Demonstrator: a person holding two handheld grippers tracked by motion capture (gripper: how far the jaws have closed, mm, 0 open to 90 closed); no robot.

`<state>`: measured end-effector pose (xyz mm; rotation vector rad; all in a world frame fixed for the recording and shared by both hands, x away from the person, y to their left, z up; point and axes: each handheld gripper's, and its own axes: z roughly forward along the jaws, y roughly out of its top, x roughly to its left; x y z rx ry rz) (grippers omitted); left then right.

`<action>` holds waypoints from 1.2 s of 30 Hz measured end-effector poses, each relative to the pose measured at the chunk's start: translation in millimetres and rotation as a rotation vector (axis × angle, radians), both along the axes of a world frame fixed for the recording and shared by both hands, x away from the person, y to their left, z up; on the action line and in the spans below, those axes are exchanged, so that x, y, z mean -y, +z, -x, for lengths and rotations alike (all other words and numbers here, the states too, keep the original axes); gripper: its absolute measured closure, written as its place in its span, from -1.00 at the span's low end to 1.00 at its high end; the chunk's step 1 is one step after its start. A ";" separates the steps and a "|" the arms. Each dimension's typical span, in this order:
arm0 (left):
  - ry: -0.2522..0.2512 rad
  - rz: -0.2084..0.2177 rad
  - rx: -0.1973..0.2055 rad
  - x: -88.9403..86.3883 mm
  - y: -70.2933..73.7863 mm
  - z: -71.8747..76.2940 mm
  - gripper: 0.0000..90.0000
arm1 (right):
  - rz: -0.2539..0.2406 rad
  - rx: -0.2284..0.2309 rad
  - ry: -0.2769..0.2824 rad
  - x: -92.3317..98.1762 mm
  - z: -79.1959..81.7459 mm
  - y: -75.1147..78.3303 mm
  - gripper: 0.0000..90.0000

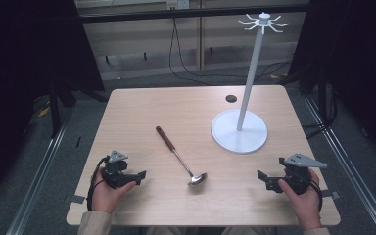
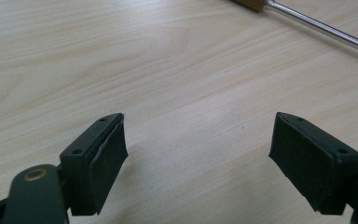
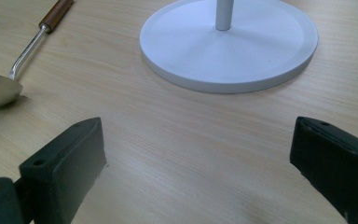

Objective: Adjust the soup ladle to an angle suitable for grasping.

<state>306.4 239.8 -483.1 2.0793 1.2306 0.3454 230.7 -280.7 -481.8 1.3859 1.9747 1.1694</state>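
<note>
Both grippers rested near the table's front edge, jaws spread and empty.

Left gripper [image 1: 136, 177] and right gripper [image 1: 264, 179] flanked the ladle [image 1: 180, 156], which lay flat between them, wooden handle pointing away, apparently untouched; the white hook stand [image 1: 239, 130] stood behind, likely where it would hang.

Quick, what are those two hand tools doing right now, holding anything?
Left tool: open, holding nothing, jaws over bare table.
Right tool: open, holding nothing.
</note>
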 end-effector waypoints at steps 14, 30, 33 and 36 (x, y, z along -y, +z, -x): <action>-0.003 0.060 0.015 12.3 6.1 -15.3 -0.21 | 0.018 -0.001 0.035 -9.9 -0.3 1.0 -0.94; -0.205 0.073 -0.068 92.7 7.3 -29.7 1.00 | -0.013 0.000 0.002 1.6 7.8 0.4 -0.93; -0.230 0.081 -0.055 104.3 7.5 -29.6 1.00 | -0.011 0.001 0.005 1.6 8.3 0.5 -0.93; -0.270 0.072 -0.056 117.3 9.2 -29.0 1.00 | -0.012 0.001 0.008 1.5 8.4 0.1 -0.93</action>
